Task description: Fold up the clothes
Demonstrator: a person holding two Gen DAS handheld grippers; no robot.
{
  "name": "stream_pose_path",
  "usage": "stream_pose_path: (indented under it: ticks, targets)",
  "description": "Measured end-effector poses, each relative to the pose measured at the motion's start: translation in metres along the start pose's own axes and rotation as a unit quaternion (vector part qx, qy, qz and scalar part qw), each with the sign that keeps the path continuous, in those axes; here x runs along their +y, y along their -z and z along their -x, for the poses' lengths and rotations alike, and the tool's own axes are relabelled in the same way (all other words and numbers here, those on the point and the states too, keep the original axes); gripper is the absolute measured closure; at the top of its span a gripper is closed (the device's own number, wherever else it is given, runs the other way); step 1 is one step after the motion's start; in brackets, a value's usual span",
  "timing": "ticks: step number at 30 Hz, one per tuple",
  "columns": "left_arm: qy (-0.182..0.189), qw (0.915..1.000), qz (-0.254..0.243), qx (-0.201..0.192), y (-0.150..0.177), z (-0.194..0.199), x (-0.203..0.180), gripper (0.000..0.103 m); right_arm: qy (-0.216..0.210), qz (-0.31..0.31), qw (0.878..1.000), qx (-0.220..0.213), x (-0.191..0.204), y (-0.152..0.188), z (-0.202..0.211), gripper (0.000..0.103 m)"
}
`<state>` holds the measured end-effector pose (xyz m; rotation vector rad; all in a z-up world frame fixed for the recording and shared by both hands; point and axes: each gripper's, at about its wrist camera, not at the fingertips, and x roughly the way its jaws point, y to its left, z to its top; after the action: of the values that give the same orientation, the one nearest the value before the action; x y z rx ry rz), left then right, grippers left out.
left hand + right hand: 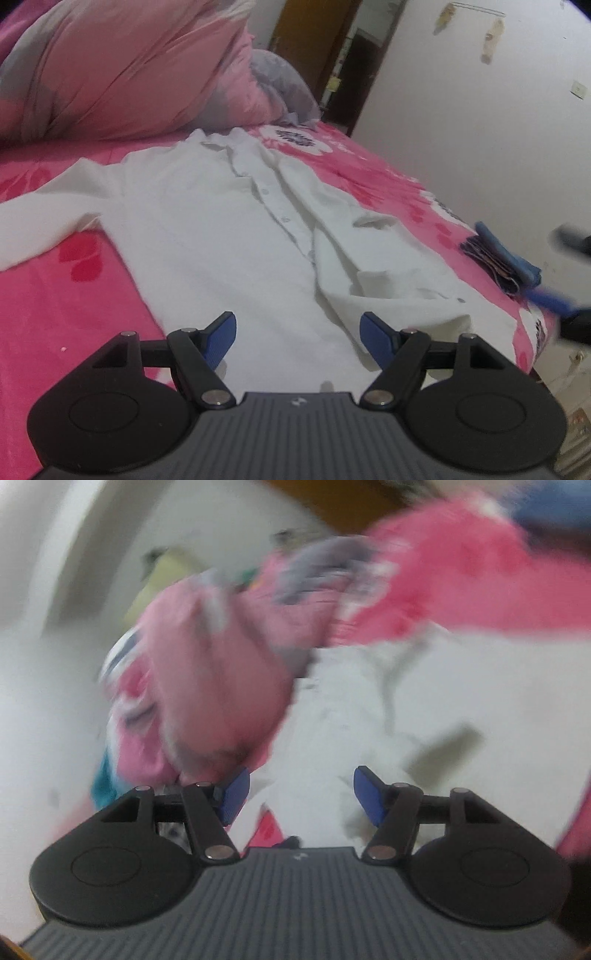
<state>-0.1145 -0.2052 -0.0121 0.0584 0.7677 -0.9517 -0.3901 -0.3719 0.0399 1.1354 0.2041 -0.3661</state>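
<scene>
A white button-up shirt (221, 221) lies face up on the pink flowered bed sheet (55, 295), collar toward the pillows. Its left sleeve stretches out to the side; the right sleeve (369, 280) is folded in over the body. My left gripper (298, 338) hovers open just above the shirt's hem with nothing between its blue pads. In the blurred right wrist view, my right gripper (301, 794) is open over the white shirt (461, 686), holding nothing. A blurred blue and black shape at the bed's right edge (554, 299) looks like that gripper.
A large pink quilt (129, 66) is heaped at the head of the bed, with a grey pillow (284, 85) beside it. Folded blue denim (506, 262) sits at the bed's right edge. A white wall (480, 129) and a doorway (354, 62) lie beyond.
</scene>
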Motion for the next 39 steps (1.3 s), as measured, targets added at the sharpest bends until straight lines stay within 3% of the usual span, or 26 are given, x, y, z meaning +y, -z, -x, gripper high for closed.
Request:
stream_pose_path:
  ticks: [3, 7, 10, 13, 15, 20, 22, 24, 25, 26, 30, 32, 34, 35, 36, 37, 39]
  targets:
    - [0.001, 0.9999, -0.01, -0.002, 0.002, 0.004, -0.004, 0.028, 0.009, -0.059, 0.998, -0.007, -0.027, 0.013, -0.013, 0.041]
    - [-0.003, 0.9998, -0.021, 0.001, 0.007, 0.002, -0.007, 0.028, 0.028, -0.085, 0.996, 0.001, -0.036, 0.018, -0.031, 0.041]
    - [-0.008, 0.9995, -0.029, 0.005, 0.012, -0.002, -0.01, 0.028, -0.006, -0.138, 0.99, 0.025, -0.041, 0.022, -0.037, 0.041]
    - [-0.01, 0.9993, -0.035, 0.006, 0.017, -0.005, -0.01, 0.028, -0.038, -0.214, 0.975, 0.049, -0.05, 0.031, -0.044, 0.041]
    - [-0.006, 0.9992, -0.039, 0.01, 0.021, -0.007, -0.009, 0.028, -0.031, -0.242, 0.968, 0.054, -0.054, 0.033, -0.053, 0.041]
    - [0.013, 0.9993, -0.029, 0.018, 0.028, -0.009, -0.003, 0.028, 0.021, -0.277, 0.961, -0.006, -0.063, 0.028, -0.07, 0.042]
    - [0.022, 0.9994, -0.024, 0.015, 0.03, -0.008, -0.001, 0.028, 0.039, -0.266, 0.962, -0.038, -0.063, 0.028, -0.072, 0.049]
    - [0.03, 0.9992, -0.022, 0.012, 0.032, -0.007, 0.002, 0.028, 0.06, -0.249, 0.964, -0.071, -0.063, 0.029, -0.071, 0.071]
    - [0.034, 0.9991, -0.02, 0.011, 0.033, -0.006, 0.004, 0.028, 0.066, -0.244, 0.964, -0.085, -0.064, 0.029, -0.07, 0.089]
    - [0.039, 0.999, -0.017, 0.01, 0.034, -0.006, 0.006, 0.028, 0.071, -0.239, 0.964, -0.097, -0.065, 0.028, -0.068, 0.097]
    - [0.059, 0.9982, -0.003, 0.009, 0.034, -0.002, 0.015, 0.028, 0.073, -0.18, 0.971, -0.142, -0.05, 0.011, -0.056, 0.102]
    - [0.064, 0.9979, 0.002, 0.007, 0.034, 0.0, 0.019, 0.028, 0.058, -0.083, 0.981, -0.163, -0.016, -0.01, -0.048, 0.102]
    - [0.064, 0.9979, 0.007, 0.005, 0.033, 0.002, 0.023, 0.028, 0.045, 0.08, 0.984, -0.151, 0.038, -0.024, -0.045, 0.102]
    - [0.063, 0.9979, 0.011, 0.004, 0.033, 0.003, 0.025, 0.028, 0.051, 0.191, 0.972, -0.128, 0.069, -0.022, -0.047, 0.102]
    - [0.062, 0.998, 0.014, 0.003, 0.032, 0.004, 0.027, 0.028, 0.055, 0.3, 0.947, -0.103, 0.101, -0.02, -0.049, 0.102]
    - [0.061, 0.998, 0.018, 0.002, 0.031, 0.006, 0.03, 0.028, 0.062, 0.4, 0.911, -0.077, 0.128, -0.014, -0.051, 0.101]
    - [0.055, 0.9981, 0.025, 0.0, 0.031, 0.01, 0.035, 0.028, 0.076, 0.557, 0.827, -0.021, 0.159, 0.017, -0.056, 0.101]
